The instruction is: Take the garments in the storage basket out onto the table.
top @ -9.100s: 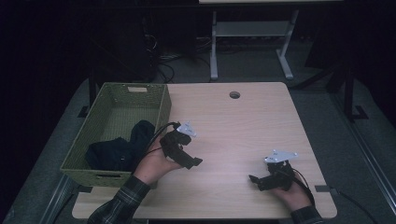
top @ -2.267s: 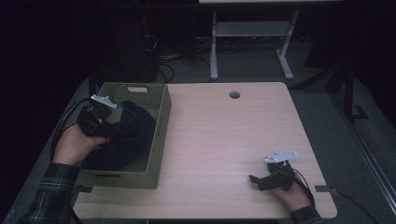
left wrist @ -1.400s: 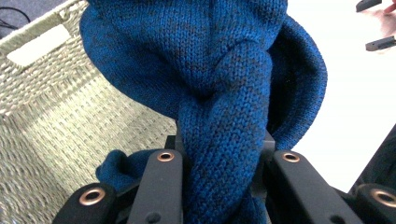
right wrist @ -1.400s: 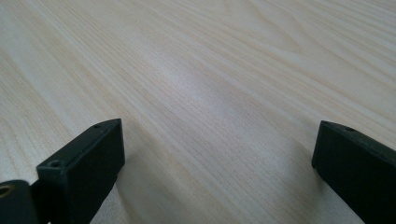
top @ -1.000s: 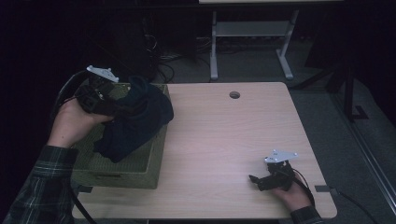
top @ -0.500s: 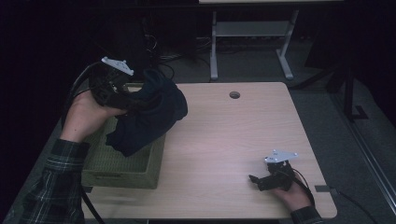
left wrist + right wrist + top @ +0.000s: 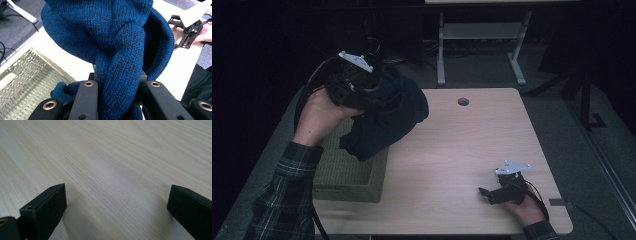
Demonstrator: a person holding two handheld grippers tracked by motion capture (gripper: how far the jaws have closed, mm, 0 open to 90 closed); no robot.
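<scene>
A dark blue knitted garment (image 7: 387, 117) hangs in the air over the right rim of a woven green basket (image 7: 347, 170) at the table's left. My left gripper (image 7: 377, 100) is shut on a thick fold of it; the left gripper view has the knit (image 7: 112, 37) bunched between both jaws, with the basket (image 7: 22, 80) below. My right gripper (image 7: 486, 192) rests on the wooden table (image 7: 472, 140) near the front right corner. It stands open (image 7: 117, 200) over bare wood, with nothing between its jaws.
A round cable hole (image 7: 463, 101) sits near the table's far edge. Behind the table stands a white metal frame (image 7: 477, 35) on a grey floor. The other hand and its gripper (image 7: 186, 32) appear far off in the left gripper view.
My left hand has lifted the blue garment higher out of the basket and carried it to the right, toward the tabletop. The right gripper has stayed put.
</scene>
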